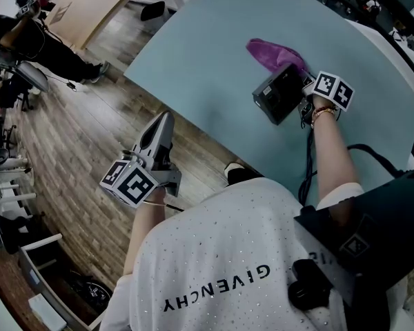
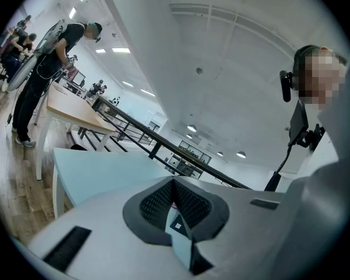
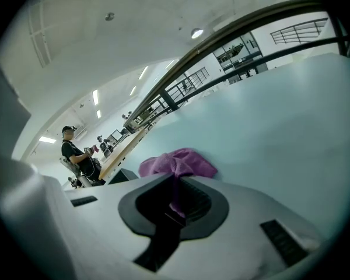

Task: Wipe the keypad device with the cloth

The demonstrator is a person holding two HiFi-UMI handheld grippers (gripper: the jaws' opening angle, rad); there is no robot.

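The keys of the keypad device (image 1: 279,94) cannot be made out. In the head view it reads only as a dark box lying on the pale blue table (image 1: 193,61), at the right side. The fingertips of the right gripper (image 1: 305,83) are hard to separate there, crowded between the device's right edge and the purple cloth (image 1: 274,52). The cloth lies bunched just beyond the device, touching its far corner. In the right gripper view a dark corner (image 3: 119,177) shows left of the jaws, most of it cut off by the gripper body.

That same view shows the right gripper (image 3: 176,182) with its jaws drawn narrow on a fold of the cloth (image 3: 178,161), while the rest of the cloth sits heaped on the table just past the tips. The person's right forearm reaches straight out over the table, wrist beside the device.

The left gripper (image 1: 164,120) hangs off the table's near-left edge, above the wooden floor (image 1: 76,129), well apart from the device. It points up and away, with the elbow bent close to the body. In its own view the left gripper (image 2: 174,182) has its tips together, with nothing between them.
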